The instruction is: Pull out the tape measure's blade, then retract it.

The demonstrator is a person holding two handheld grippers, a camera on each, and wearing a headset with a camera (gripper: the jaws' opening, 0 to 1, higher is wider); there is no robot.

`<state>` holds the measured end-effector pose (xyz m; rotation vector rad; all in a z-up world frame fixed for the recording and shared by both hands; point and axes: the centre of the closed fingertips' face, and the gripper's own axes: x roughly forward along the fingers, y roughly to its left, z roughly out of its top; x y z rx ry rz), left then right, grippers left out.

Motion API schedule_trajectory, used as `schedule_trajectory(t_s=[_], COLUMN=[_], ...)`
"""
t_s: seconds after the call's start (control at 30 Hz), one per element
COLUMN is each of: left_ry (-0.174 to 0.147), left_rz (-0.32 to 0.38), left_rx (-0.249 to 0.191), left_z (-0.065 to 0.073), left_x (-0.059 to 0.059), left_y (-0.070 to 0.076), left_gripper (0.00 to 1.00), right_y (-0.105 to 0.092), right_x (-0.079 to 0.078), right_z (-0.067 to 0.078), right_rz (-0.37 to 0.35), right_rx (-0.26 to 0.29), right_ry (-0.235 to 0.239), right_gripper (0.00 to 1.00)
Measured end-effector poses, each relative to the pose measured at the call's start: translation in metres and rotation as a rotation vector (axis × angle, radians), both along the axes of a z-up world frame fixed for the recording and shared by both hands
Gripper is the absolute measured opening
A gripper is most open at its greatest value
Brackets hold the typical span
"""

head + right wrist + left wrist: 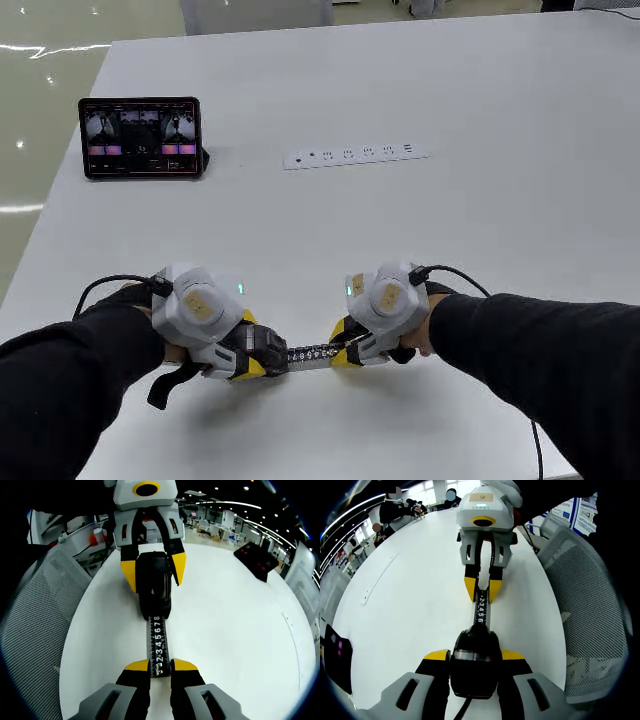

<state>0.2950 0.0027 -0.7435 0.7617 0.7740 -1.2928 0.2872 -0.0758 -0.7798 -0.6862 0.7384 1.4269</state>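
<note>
A black tape measure case (pixel 268 352) (pixel 475 663) (pixel 154 582) sits between the yellow-tipped jaws of my left gripper (pixel 250 353) (pixel 474 654) (pixel 154 569), which is shut on it just above the white table (pixel 400 110). A short length of numbered blade (pixel 315 353) (pixel 481 611) (pixel 158 641) runs out of the case to my right gripper (pixel 345 352) (pixel 160 666) (pixel 481 587). That gripper is shut on the blade's end. The two grippers face each other near the table's front edge, a few centimetres apart.
A tablet (pixel 141 137) with a lit screen stands at the back left of the table. A white power strip (pixel 352 155) lies flat in the middle. A grey mesh chair (pixel 590 615) (pixel 35 625) stands beside the table. Cables (pixel 105 283) trail from both grippers.
</note>
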Motion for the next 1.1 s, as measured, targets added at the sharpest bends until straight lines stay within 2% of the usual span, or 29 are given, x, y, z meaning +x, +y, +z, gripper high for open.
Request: schedule_trajectory(t_s=[0.7,0.93,1.1], left_ry=[-0.008,-0.01,-0.009], left_rz=[0.001,0.006,0.004], left_rx=[0.009,-0.013,-0.006], left_z=[0.0,0.0,0.0], left_x=[0.0,0.0,0.0], left_y=[0.0,0.001,0.0], left_gripper=[0.31,0.31,0.31], right_y=[-0.02,-0.024,-0.026], right_x=[0.0,0.002,0.002], right_z=[0.002,0.002,0.001], right_rz=[-0.009,-0.014,-0.019], right_rx=[-0.013,-0.017,-0.016], right_ry=[-0.002,-0.001,0.0], right_gripper=[0.11,0.11,0.11])
